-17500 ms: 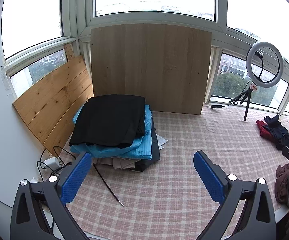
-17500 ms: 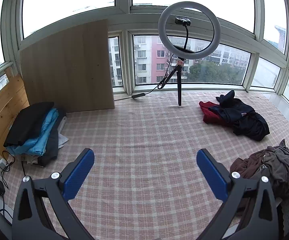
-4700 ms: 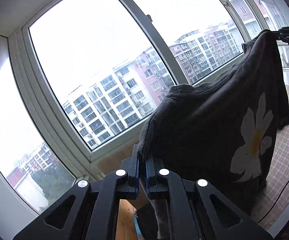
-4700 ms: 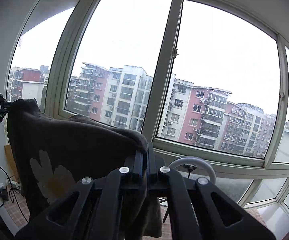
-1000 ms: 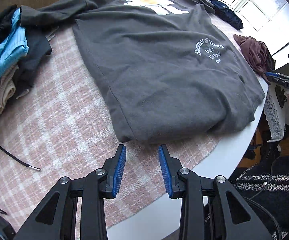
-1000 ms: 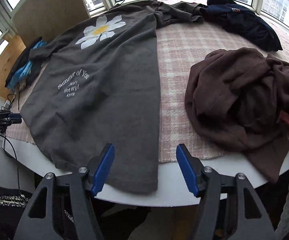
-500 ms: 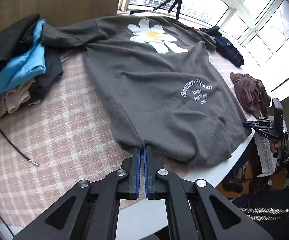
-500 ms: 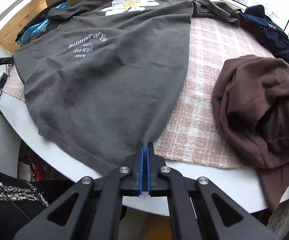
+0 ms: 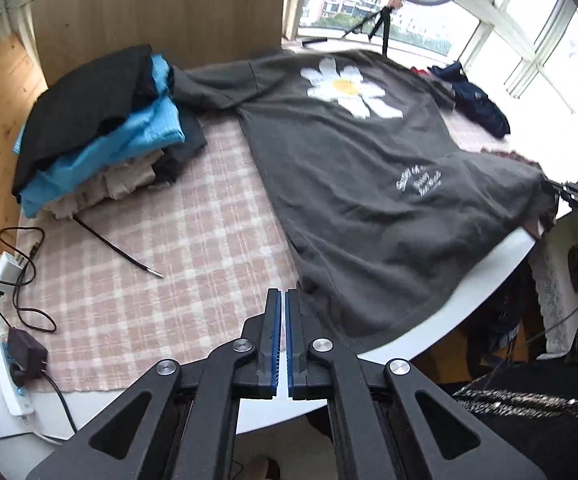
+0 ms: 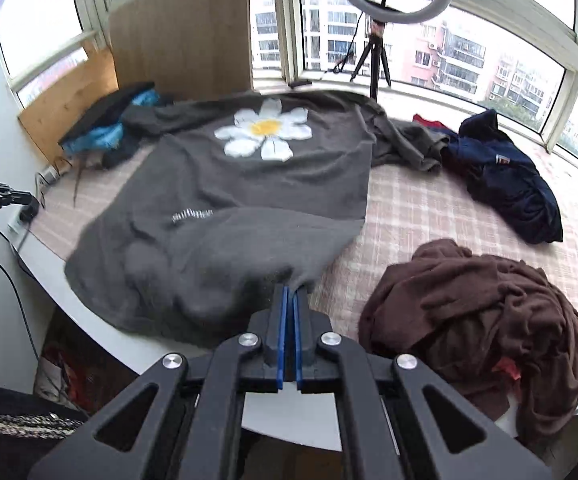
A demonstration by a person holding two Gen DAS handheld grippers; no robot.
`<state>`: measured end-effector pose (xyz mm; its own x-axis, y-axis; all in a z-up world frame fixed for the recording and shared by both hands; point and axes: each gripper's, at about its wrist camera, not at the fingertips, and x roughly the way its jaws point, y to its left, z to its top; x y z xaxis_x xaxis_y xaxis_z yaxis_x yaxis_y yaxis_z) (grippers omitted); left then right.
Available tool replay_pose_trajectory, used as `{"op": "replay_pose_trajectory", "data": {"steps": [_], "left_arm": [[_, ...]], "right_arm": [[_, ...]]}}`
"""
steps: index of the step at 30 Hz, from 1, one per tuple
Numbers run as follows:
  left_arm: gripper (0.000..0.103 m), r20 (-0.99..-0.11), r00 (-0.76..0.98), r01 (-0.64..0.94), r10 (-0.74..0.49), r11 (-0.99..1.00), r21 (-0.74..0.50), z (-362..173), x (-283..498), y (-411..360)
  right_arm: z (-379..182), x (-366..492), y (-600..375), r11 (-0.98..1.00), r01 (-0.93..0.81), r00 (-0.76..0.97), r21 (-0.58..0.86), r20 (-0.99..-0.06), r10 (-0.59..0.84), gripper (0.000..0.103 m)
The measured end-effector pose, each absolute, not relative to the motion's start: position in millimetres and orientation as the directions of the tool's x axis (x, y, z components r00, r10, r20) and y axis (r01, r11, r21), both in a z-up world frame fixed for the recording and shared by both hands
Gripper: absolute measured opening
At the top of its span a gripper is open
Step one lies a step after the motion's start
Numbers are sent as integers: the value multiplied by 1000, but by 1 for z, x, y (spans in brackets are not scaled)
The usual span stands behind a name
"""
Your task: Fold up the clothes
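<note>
Both claws pinch grey sweatshirt (image 10: 249,184) hem: left claw (image 9: 280,296), right claw (image 10: 290,292). Risks: thick hem slipping out; lopsided fold; sleeve snagging folded stack (image 9: 97,128).

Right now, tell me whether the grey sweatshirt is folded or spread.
Mostly spread: the sweatshirt lies flat, daisy up, but its hem is lifted, pinched by the right tool and left tool.
</note>
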<state>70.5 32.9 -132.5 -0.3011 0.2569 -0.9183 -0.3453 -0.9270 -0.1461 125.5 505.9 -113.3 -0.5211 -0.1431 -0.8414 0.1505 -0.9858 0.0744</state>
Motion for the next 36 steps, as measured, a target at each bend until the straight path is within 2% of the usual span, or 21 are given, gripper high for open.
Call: {"op": "replay_pose_trajectory", "data": {"steps": [1,5,8,10,13,14,16,20,26,28,31,34,36], "left_arm": [[10,-926,-278,-359,255,-922,-146,-147,74,42],[17,-941,-230,-381,249,-913,-148,-187,83,75],[17,-950,-201,-393,239,-908,-145,-215,89,98],[17,-954,-219,-369,203,-923,-111,-223,82,100],[17,-949,-236,-354,211,-928,-119,-229,72,102],[14,-947,-237,-358,217,-926,-122,-231,69,102],[2,-948,-236,-363,214,-924,-118,-237,65,104],[2,-928,-255,-318,272,-930,-186,-213,68,87],[0,-858,-401,-243,320,-941,-237,-103,104,14],[0,-888,-393,-181,240,-967,-181,-105,97,-12],[0,-938,-323,-51,125,-992,-115,-148,75,-49],[0,-942,-277,-50,187,-982,-180,-171,77,-45],[5,-935,-256,-70,245,-970,-235,-182,82,-35]], "right_arm": [[-125,123,506,-987,147,-495,69,-859,-133,3],[-149,121,510,-990,123,-447,68,-887,-117,3],[-158,121,512,-991,113,-431,69,-895,-111,3],[-156,122,511,-990,119,-432,70,-895,-115,3],[-154,125,509,-989,129,-432,67,-894,-117,3],[-155,125,508,-990,129,-432,64,-894,-114,3],[-156,126,509,-990,126,-433,62,-894,-111,3],[-148,130,512,-991,113,-455,75,-883,-118,3],[-107,143,496,-980,167,-517,112,-836,-183,3],[-111,140,481,-972,202,-502,122,-839,-210,3],[-132,131,465,-971,218,-458,95,-869,-188,3],[-147,132,469,-976,193,-417,104,-891,-178,3],[-150,140,481,-984,162,-417,77,-898,-139,3]]}}
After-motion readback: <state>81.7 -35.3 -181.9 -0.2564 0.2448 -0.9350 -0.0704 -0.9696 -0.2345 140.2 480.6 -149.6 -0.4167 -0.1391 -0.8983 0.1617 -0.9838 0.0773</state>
